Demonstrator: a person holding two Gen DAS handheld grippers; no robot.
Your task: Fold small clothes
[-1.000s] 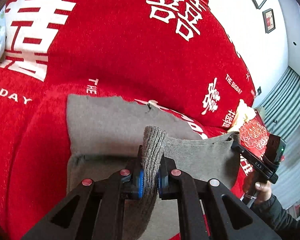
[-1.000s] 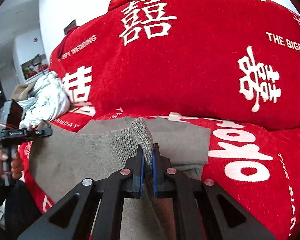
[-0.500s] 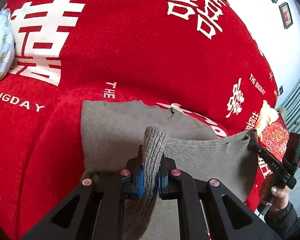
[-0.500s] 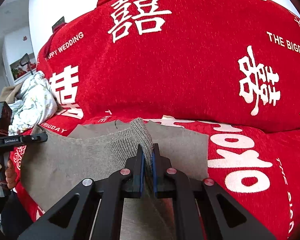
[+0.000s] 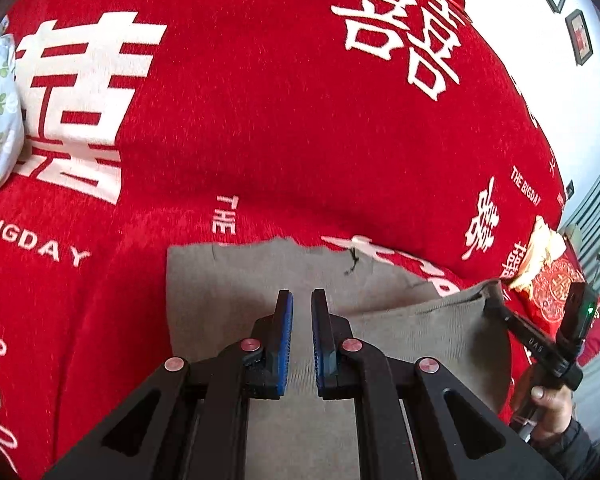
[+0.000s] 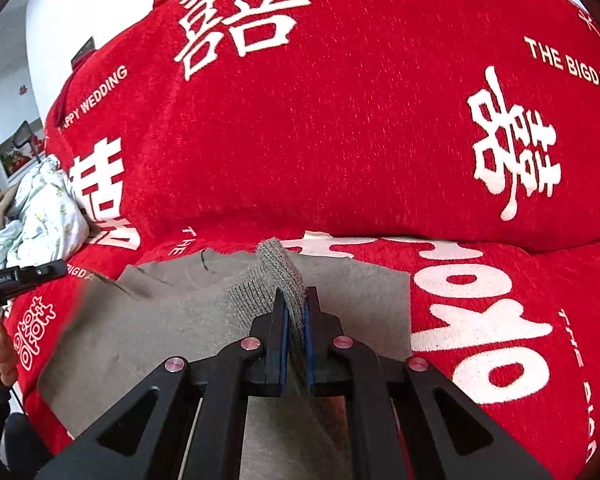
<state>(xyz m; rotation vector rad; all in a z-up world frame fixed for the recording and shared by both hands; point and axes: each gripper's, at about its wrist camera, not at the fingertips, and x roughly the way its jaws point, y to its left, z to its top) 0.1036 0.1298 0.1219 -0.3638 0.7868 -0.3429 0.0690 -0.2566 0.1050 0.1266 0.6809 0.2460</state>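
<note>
A grey knit garment [image 5: 236,280] lies on the red bedspread [image 5: 260,120], with its near layer partly folded up over the far one. In the left wrist view my left gripper [image 5: 302,296] hovers over the garment, closed to a thin slit between the blue pads, with nothing in it. My right gripper [image 6: 294,296] is shut on the garment's ribbed hem [image 6: 278,268], which stands up between its pads. The left wrist view also shows the right gripper [image 5: 496,308] holding up the garment's right corner. In the right wrist view the left gripper [image 6: 62,268] is off the garment's [image 6: 160,320] left edge.
A white floral cloth [image 6: 44,208] is bunched at the bed's left side. A red and gold cushion [image 5: 556,292] sits at the right edge, beside the person's hand [image 5: 548,400]. Framed pictures [image 5: 580,36] hang on the white wall beyond.
The ribbed hem that was pinched in my left gripper is out of its pads now. Both grippers have carried forward over the garment, and the right one still holds its fold.
</note>
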